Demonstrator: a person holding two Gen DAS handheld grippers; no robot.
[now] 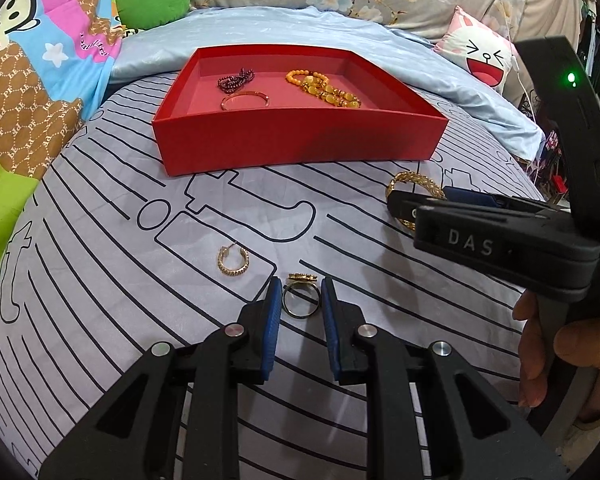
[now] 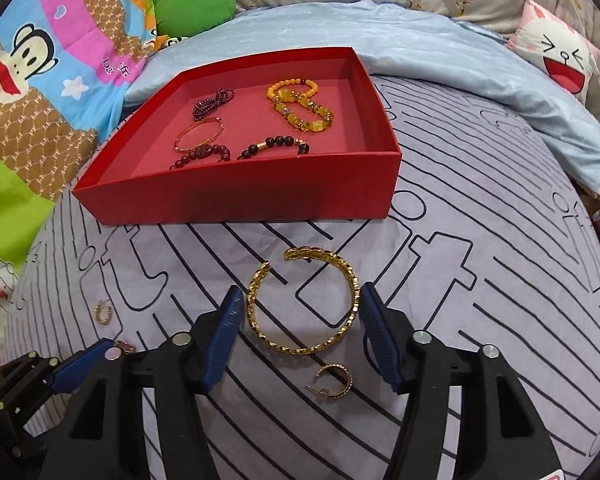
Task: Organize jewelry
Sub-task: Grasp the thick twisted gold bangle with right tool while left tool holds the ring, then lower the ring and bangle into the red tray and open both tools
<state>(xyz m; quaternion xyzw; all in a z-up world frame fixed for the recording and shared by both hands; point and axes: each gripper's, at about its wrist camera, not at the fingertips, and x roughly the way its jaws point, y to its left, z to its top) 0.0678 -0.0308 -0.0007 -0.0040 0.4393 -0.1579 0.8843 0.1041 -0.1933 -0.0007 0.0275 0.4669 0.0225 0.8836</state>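
Left gripper (image 1: 300, 298) stands open, its blue pads either side of a gold ring (image 1: 300, 300) on the striped sheet (image 1: 140, 320). Right gripper (image 2: 300, 312) is spread wide around a gold bangle (image 2: 303, 304). Beyond sits the red tray (image 2: 240, 200), holding beaded bracelets (image 2: 300, 106).

Gold cuff bracelet (image 2: 302, 305): shiny textured metal. Red tray (image 2: 236, 200): matt cardboard. Bedsheet (image 2: 480, 340): soft matt printed cloth. Gripper pads (image 2: 225, 334): ribbed blue rubbery, on matt black plastic.
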